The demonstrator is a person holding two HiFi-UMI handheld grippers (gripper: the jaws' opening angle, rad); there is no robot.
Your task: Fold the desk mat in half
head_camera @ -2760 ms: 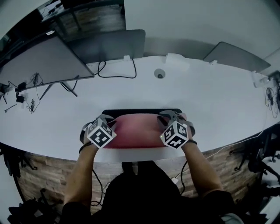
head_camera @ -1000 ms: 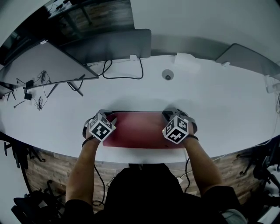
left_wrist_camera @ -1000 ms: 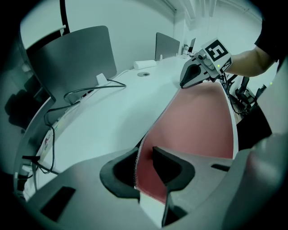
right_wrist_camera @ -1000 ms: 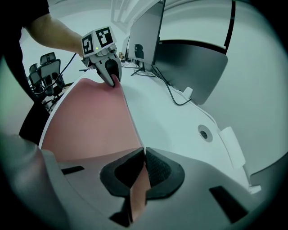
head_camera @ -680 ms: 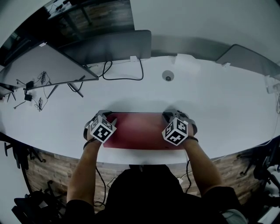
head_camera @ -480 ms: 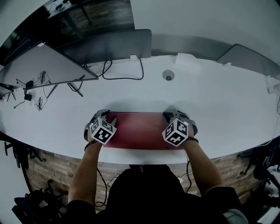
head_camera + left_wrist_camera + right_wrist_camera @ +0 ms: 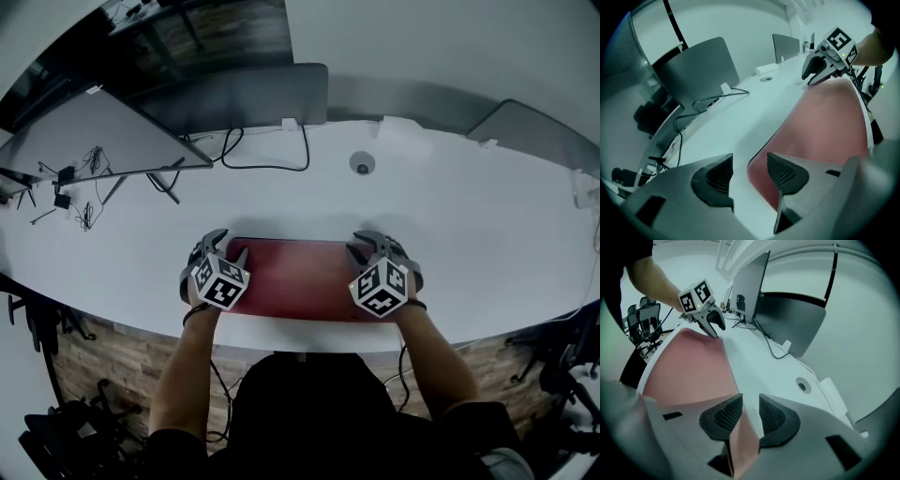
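Note:
The desk mat (image 7: 295,278) lies folded on the white table (image 7: 450,216), red side up, near the front edge. My left gripper (image 7: 225,246) is at its far left corner. Its jaws have just been opening and stand apart; the mat's corner (image 7: 757,171) lies on the table by the right jaw, untouched by the pads. My right gripper (image 7: 361,247) is at the far right corner. Its jaws have just been opening too, and a flap of the mat (image 7: 740,437) stands loosely between them. Each gripper view shows the other gripper: right (image 7: 818,70), left (image 7: 712,322).
Two monitors (image 7: 239,94) stand at the back left with cables (image 7: 267,155) trailing across the table. A round grommet (image 7: 362,163) and a white box (image 7: 401,131) sit behind the mat. Another screen (image 7: 544,131) is at the back right. The table's front edge runs just below the mat.
The black strip of lower layer seen along the far edge is now covered by the red layer. Both grippers' jaws stand wider apart and have tipped back a little.

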